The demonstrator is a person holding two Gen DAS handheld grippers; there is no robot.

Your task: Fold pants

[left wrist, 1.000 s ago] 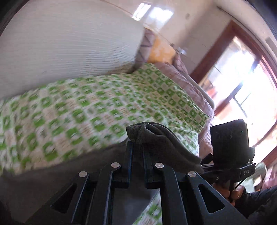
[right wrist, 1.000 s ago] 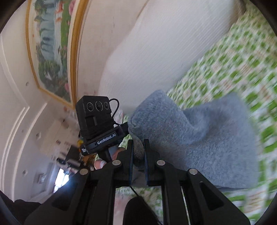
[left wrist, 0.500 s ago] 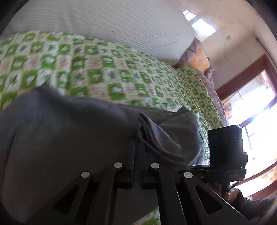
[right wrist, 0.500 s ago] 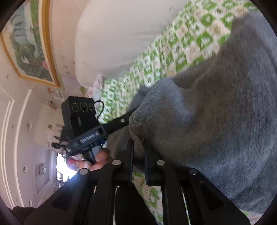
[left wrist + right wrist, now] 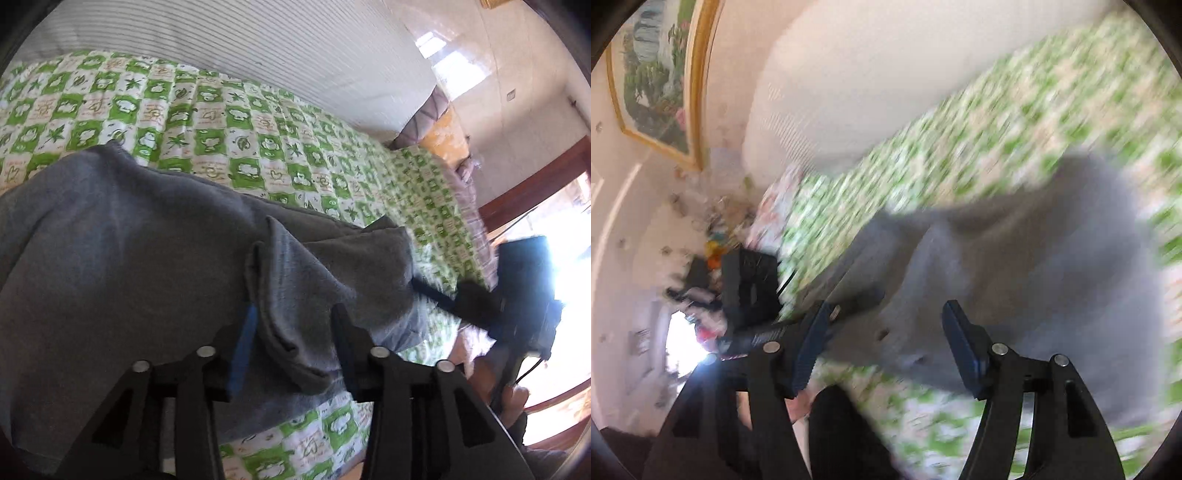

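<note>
The grey pants (image 5: 122, 258) lie folded over on a green-and-white checked bedspread (image 5: 229, 122). My left gripper (image 5: 293, 314) is open, its fingers on either side of a bunched fold of the cloth, which lies loose between them. My right gripper (image 5: 882, 314) is open and sits above the near edge of the pants (image 5: 1034, 280); that view is motion-blurred. The right gripper also shows in the left wrist view (image 5: 517, 295), at the right end of the pants.
A white striped headboard cushion (image 5: 258, 48) runs along the far side of the bed. Pillows (image 5: 439, 125) lie at its far end, by a bright wood-framed doorway (image 5: 535, 192). A gold-framed painting (image 5: 657, 74) hangs on the wall.
Both grippers were shut on the pants and carried the cloth over and down onto the bed. Now both have opened and let go; the right one is moving away.
</note>
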